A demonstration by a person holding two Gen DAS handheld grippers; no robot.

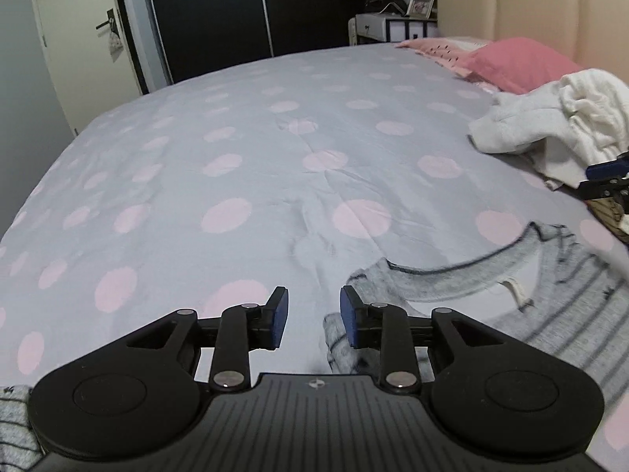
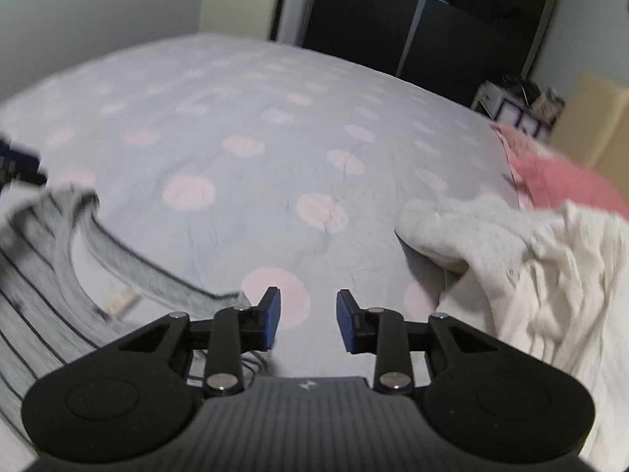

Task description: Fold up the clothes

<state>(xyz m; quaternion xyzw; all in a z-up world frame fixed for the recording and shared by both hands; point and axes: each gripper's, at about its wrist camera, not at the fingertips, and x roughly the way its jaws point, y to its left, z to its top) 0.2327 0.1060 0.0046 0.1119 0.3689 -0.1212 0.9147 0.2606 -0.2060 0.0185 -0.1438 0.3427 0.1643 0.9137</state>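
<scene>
A grey striped shirt (image 1: 550,306) lies flat on the bed, collar facing away; it also shows in the right wrist view (image 2: 51,275), blurred. My left gripper (image 1: 313,316) is open and empty, just above the shirt's left shoulder, its right finger over the fabric edge. My right gripper (image 2: 304,320) is open and empty, just right of the collar. The right gripper also shows at the far right of the left wrist view (image 1: 607,181). The left gripper peeks in at the left edge of the right wrist view (image 2: 15,161).
The bed has a grey cover with pink dots (image 1: 236,165). A pile of white clothes (image 1: 558,122) (image 2: 530,267) lies at the right. Pink pillows (image 1: 519,61) rest by the beige headboard (image 1: 550,11). A dark wardrobe (image 1: 255,11) and a nightstand (image 1: 393,27) stand beyond the bed.
</scene>
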